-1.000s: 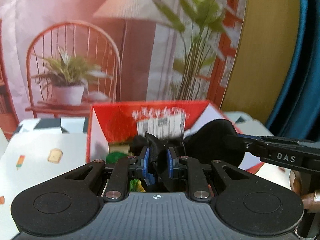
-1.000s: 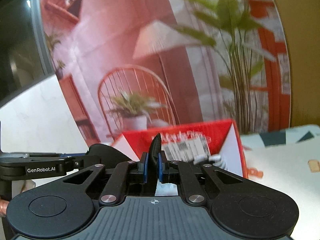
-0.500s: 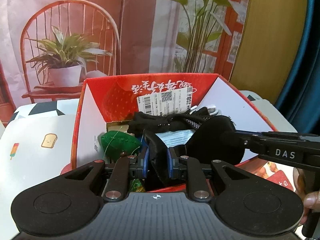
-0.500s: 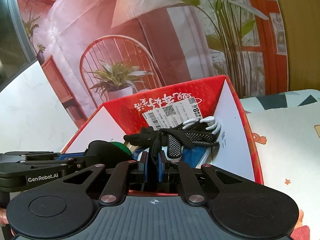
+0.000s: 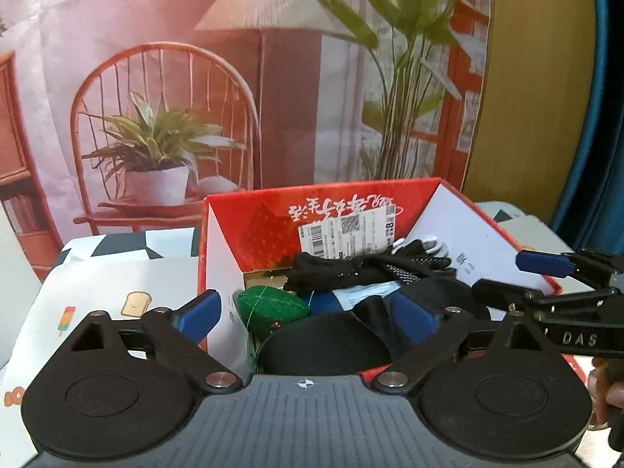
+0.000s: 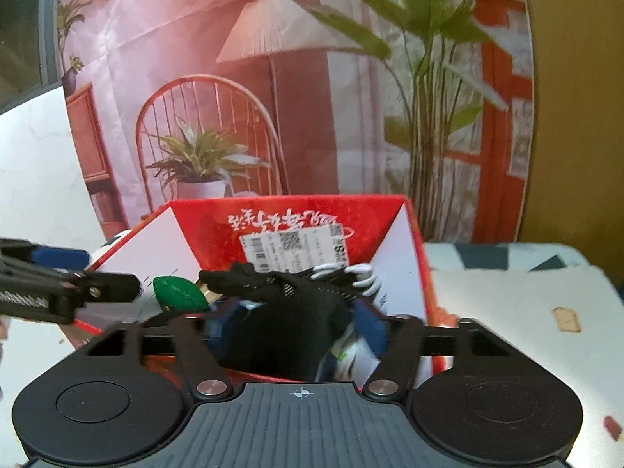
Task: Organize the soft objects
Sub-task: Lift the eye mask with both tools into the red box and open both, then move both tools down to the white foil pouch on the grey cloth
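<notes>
A red cardboard box (image 5: 319, 210) (image 6: 202, 214) stands open on the table. Inside lie black gloves with white cuffs (image 5: 366, 263) (image 6: 273, 284), a green stuffed piece (image 5: 271, 306) (image 6: 179, 294), and a black soft cloth (image 5: 323, 341) (image 6: 288, 331) at the near side. My left gripper (image 5: 308, 312) is open over the box's near edge, with the black cloth lying loose between its fingers. My right gripper (image 6: 296, 321) is open over the same cloth. Each gripper shows in the other's view, at the side.
A printed backdrop with a chair, lamp and plants stands behind the box. A patterned tablecloth (image 5: 117, 284) (image 6: 526, 304) covers the table on both sides. A blue curtain (image 5: 600, 117) hangs at the far right.
Both grippers were shut on the black cloth and carried it over the box. Now both have opened and the cloth lies in the box.
</notes>
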### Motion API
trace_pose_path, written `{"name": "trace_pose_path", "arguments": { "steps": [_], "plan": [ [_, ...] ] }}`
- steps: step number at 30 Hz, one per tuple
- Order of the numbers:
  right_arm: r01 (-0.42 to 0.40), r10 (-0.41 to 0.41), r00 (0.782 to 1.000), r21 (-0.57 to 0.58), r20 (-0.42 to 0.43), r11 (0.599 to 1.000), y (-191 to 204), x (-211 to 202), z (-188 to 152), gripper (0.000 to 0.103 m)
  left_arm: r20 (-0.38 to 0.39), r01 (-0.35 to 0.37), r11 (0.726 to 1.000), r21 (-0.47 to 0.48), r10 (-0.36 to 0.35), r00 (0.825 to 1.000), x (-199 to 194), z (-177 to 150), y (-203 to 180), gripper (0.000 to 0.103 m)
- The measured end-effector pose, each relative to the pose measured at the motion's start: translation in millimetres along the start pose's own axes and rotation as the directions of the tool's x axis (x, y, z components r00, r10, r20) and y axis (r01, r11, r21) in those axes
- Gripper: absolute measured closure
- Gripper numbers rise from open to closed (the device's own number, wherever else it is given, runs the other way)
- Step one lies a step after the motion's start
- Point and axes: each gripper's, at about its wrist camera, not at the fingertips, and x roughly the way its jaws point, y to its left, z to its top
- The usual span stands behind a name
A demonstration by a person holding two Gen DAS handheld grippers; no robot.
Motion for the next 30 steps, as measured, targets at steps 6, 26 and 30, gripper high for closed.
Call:
{"name": "trace_pose_path", "arguments": {
  "steps": [6,26,30],
  "plan": [
    [0.014,-0.013,0.997,-0.014,0.080,1.000,6,-33,-19,0.001,0.020,-0.017,1.000,-0.009,0.017,1.000,-28,-24,-7,0.000],
    [-0.027,0.025,0.999,-0.083,-0.029,0.996,33,-73,-134,0.001,-0.111,-0.048,0.991,-0.124,0.034,0.993,-46,-147,-12,0.000],
    [-0.036,0.031,0.998,-0.089,-0.063,0.995,35,-68,-138,0.001,-0.110,-0.064,0.993,-0.100,0.053,0.993,-46,-150,-14,0.000]
  ]
}}
